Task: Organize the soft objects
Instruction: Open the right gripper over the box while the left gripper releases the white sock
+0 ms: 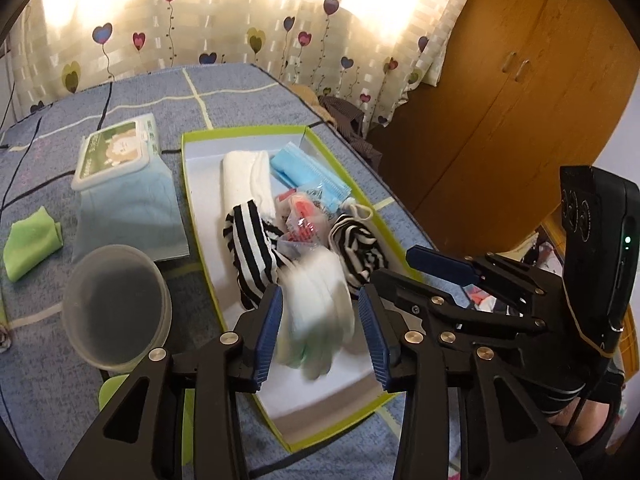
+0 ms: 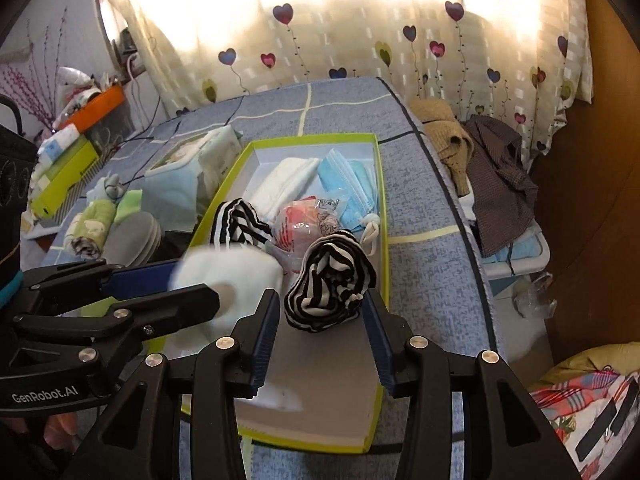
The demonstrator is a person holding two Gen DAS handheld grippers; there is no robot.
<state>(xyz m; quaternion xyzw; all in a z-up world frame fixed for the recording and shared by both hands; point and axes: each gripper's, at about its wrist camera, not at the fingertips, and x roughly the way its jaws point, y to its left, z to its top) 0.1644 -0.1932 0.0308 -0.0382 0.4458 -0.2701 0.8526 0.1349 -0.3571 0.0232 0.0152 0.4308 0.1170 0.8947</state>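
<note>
Nearest, left gripper [image 1: 320,332] stands with jaws parted, pads clear of the blurred white gloves [image 1: 320,304] between them. Right gripper [image 2: 324,336] likewise parted, pads clear of the striped sock roll [image 2: 328,280]. Both items lie inside the green-edged box [image 1: 192,200], near end floor bare. Beyond: white towel [image 1: 244,176], blue masks [image 1: 308,176].

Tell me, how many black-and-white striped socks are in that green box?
2. One striped sock lies mid-box toward the left wall; the other striped sock is bundled near the right wall, in front of the right gripper. Others may be hidden underneath.
</note>
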